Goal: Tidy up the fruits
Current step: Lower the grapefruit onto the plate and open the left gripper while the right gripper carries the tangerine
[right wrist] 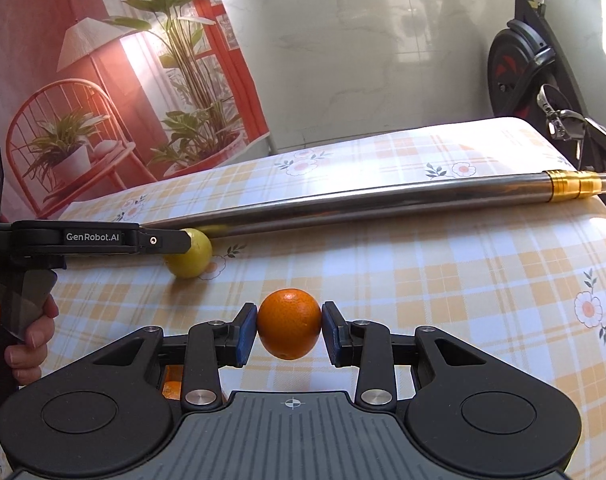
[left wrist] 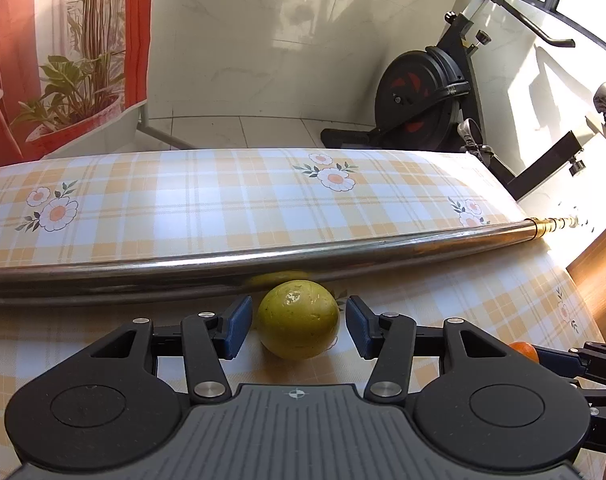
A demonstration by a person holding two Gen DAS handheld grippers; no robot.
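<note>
You are holding 2 fruits in play on the plaid, flower-printed table. Your left hand-held gripper is standing part-open around the round yellow-green fruit, its blue pads beside the fruit and not touching it. The fruit is resting just beside the long steel tube with a gold end. Your right hand-held gripper is clamping the round orange above the table. A second orange piece is peeking behind the right gripper's left arm. Risk: an off-centre closing pad is likely to nudge the smooth fruit along the tube.
</note>
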